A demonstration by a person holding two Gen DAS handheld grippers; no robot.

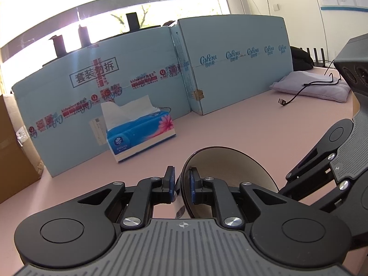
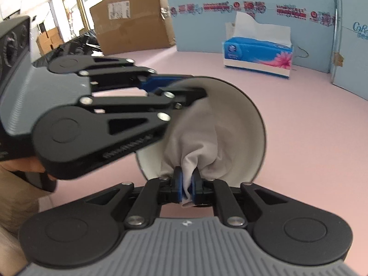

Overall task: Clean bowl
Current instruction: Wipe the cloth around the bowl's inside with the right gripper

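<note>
The bowl (image 1: 227,170) is dark outside and white inside (image 2: 241,115). It is held tilted above the pink table. My left gripper (image 1: 181,184) is shut on its rim, one finger inside and one outside; it also shows in the right wrist view (image 2: 170,87) at the bowl's upper left rim. My right gripper (image 2: 186,184) is shut on a white cloth (image 2: 197,138) that is pressed into the bowl's inside. The right gripper's body (image 1: 333,161) appears at the right of the left wrist view; its fingertips are hidden there behind the bowl.
A blue tissue box (image 1: 140,131) (image 2: 257,55) stands on the pink table (image 1: 230,126) before light blue cardboard panels (image 1: 230,64). A brown carton (image 2: 133,16) stands far left. A pale pillow (image 1: 315,85) with a black cable (image 1: 296,94) lies at the back right.
</note>
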